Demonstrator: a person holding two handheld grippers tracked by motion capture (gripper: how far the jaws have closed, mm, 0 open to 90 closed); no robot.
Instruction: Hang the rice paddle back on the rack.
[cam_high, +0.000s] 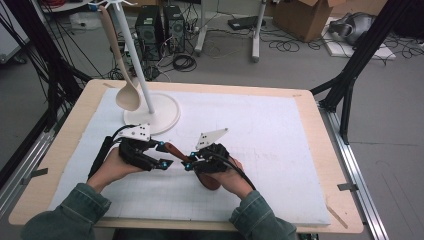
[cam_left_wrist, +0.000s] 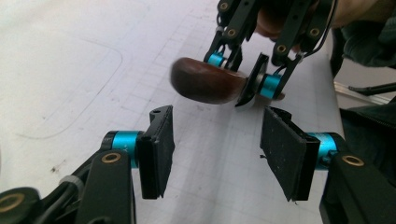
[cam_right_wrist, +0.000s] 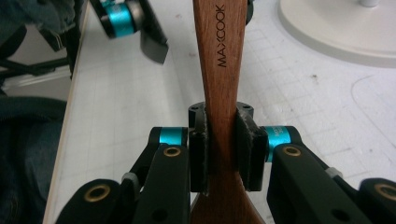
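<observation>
Dark brown wood sits clamped between the pads of the right gripper (cam_right_wrist: 220, 154): in the right gripper view its jaws press flat on both sides of the handle of a wooden spoon (cam_right_wrist: 219, 70), just above where the handle widens toward the bowl. The handle runs straight up and away from the jaws, with the lettering MAXCOOK printed along it. In the high view the right gripper (cam_high: 189, 161) is held in the person's right hand (cam_high: 227, 175) low over the white mat (cam_high: 260, 145), and the spoon (cam_high: 172, 149) pokes out to the left, its bowl end tucked under the hand.

Left gripper (cam_left_wrist: 217, 154): jaws stand partly apart, nothing between the pads. In the left gripper view the rounded tip of the spoon handle (cam_left_wrist: 205, 85) lies just beyond and above the open jaws, not touching either pad. In the high view the left gripper (cam_high: 167, 155) faces the right one, the spoon handle reaching between them; left hand (cam_high: 116, 167) behind it.

Farther out on the mat: a white stand (cam_high: 152, 112) with a round base and a slanted pole, a pale spoon (cam_high: 124, 75) hanging from its top, bowl down, close to the base. The mat covers most of a light wooden table (cam_high: 320, 150). Green sleeves (cam_high: 75, 210) enter from the bottom edge.
</observation>
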